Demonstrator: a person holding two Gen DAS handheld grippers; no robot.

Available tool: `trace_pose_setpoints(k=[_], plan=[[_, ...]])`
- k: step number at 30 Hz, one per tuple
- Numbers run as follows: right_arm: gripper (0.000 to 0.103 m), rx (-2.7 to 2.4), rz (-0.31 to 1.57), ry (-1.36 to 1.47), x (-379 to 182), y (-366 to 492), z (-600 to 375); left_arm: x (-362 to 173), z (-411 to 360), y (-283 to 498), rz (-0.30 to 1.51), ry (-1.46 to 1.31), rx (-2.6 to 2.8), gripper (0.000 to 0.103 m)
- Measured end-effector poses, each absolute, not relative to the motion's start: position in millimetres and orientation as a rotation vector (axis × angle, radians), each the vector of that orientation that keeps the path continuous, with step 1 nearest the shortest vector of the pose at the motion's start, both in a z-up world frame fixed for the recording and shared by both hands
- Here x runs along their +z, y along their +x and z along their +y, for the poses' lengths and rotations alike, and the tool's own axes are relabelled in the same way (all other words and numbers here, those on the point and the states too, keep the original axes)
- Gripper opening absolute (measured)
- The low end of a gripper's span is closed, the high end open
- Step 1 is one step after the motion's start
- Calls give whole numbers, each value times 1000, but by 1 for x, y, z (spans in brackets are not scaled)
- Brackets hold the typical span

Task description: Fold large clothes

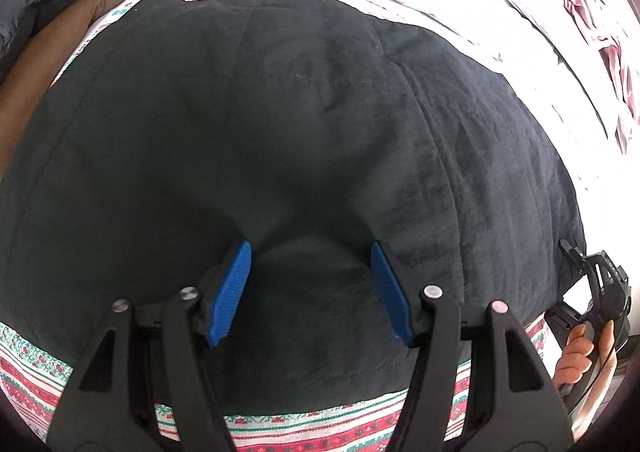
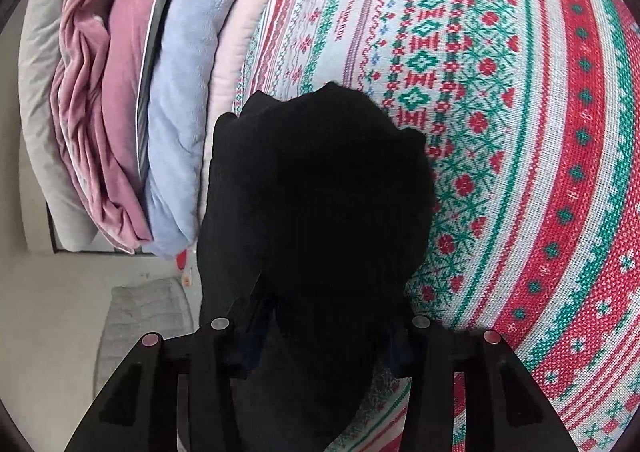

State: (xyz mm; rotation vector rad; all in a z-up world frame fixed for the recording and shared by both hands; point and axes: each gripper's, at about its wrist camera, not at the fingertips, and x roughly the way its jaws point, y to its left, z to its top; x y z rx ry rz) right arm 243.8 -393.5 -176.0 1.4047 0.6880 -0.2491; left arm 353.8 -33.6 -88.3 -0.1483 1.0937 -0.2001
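Two tools work one large dark garment (image 1: 280, 123), which lies spread flat across a bed covered by a red, green and white patterned sheet (image 2: 520, 131). The left tool (image 1: 311, 252) has its blue pads (image 1: 230, 292) standing apart, pressed down on the cloth near its near edge with a pucker of fabric between them. The right tool (image 2: 320, 332) is buried in a bunched black fold of the garment, so I cannot tell whether it is clamped; folded pink and lilac blankets (image 2: 160, 91) lie beside it.
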Motion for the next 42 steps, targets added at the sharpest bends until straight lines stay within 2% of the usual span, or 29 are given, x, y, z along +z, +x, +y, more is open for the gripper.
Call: trace_pose_setpoints(k=[2, 5, 6, 10, 12, 14, 16, 17, 20, 23, 25, 33, 37, 42], plan=[[48, -212, 699, 1407, -175, 248, -390, -89, -34, 354, 1091, -148, -202, 63], [31, -107, 624, 1421, -161, 248, -387, -89, -34, 354, 1092, -149, -205, 63], [30, -79, 598, 1390, -151, 248, -385, -89, -34, 354, 1093, -150, -206, 63], [34, -39, 567, 1286, -126, 251, -373, -90, -32, 355, 1096, -156, -207, 63], [44, -86, 605, 1318, -136, 252, -373, -90, -33, 355, 1095, -148, -205, 63], [44, -102, 625, 1407, -153, 253, -376, -90, -35, 354, 1091, -134, -200, 64], [34, -88, 625, 1392, -152, 255, -377, -90, -37, 354, 1089, -127, -196, 64], [23, -87, 617, 1355, -144, 257, -377, -90, -36, 354, 1089, -127, -197, 64], [20, -36, 541, 1127, -94, 262, -358, -90, -35, 355, 1094, -138, -199, 64], [19, -12, 472, 795, -41, 269, -320, -91, -33, 357, 1098, -144, -200, 64], [19, 32, 443, 676, -23, 273, -296, -92, -33, 357, 1101, -141, -200, 64], [19, 8, 473, 849, -46, 271, -324, -91, -39, 358, 1099, -119, -196, 64], [19, 13, 463, 808, -41, 275, -317, -83, -38, 359, 1098, -128, -199, 64], [19, 11, 457, 793, -38, 278, -312, -54, -44, 352, 995, -203, -367, 64]])
